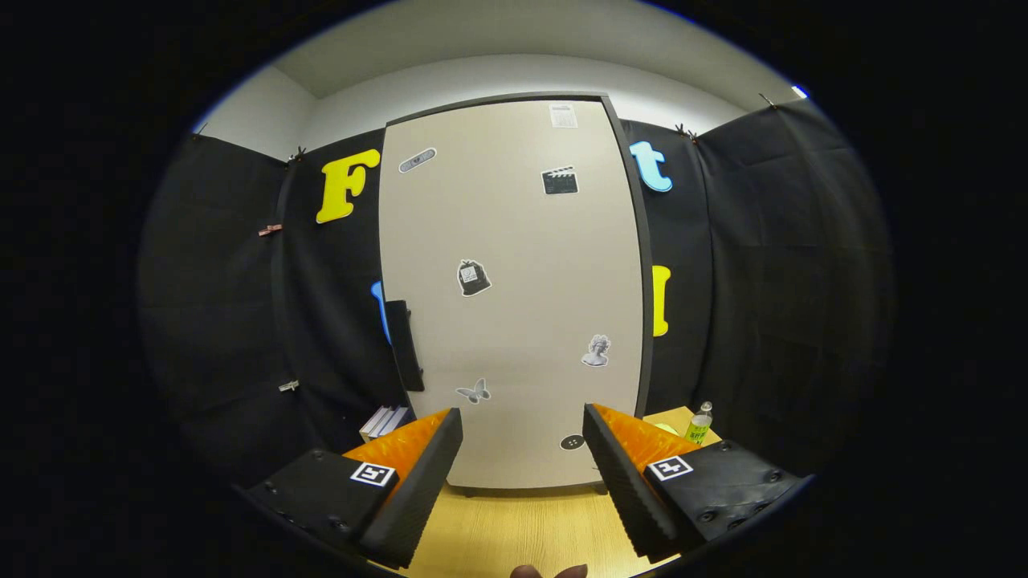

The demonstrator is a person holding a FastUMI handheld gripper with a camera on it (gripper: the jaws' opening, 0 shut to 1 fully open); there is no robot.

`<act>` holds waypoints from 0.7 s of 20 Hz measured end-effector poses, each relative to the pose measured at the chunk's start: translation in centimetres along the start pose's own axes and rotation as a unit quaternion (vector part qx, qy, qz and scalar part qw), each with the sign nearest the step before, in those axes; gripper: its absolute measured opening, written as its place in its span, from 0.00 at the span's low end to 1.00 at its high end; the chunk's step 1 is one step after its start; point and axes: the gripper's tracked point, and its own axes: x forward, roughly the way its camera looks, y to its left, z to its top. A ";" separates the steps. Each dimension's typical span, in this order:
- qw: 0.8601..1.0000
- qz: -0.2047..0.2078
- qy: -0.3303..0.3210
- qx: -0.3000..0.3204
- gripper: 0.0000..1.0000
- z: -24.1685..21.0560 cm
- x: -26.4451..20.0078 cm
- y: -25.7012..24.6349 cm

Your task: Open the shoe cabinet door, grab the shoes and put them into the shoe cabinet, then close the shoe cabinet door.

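A tall beige shoe cabinet (514,289) stands on the wooden table straight ahead of my fingers, its door shut and dotted with small stickers. A dark handle (404,345) sits on the door's left edge, about mid-height. My gripper (522,437) is open, with nothing between its fingers, and it points at the lower part of the door from a short distance. A rounded brown tip of something (548,571) peeks in at the table's near edge, below the fingers; I cannot tell what it is.
A small green-labelled bottle (699,424) stands on the table to the right of the cabinet, beyond the right finger. Some white books or boxes (385,420) lie to the left of the cabinet base. Black cloth walls close in both sides.
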 end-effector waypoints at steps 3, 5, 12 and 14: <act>1.000 0.001 0.000 -0.001 0.98 0.1 0.1 0.2; 1.000 0.001 0.000 -0.001 0.98 0.0 0.1 0.2; 1.000 -0.002 -0.003 -0.004 0.98 0.3 0.3 0.2; 1.000 -0.001 -0.002 -0.002 0.98 0.2 0.3 0.3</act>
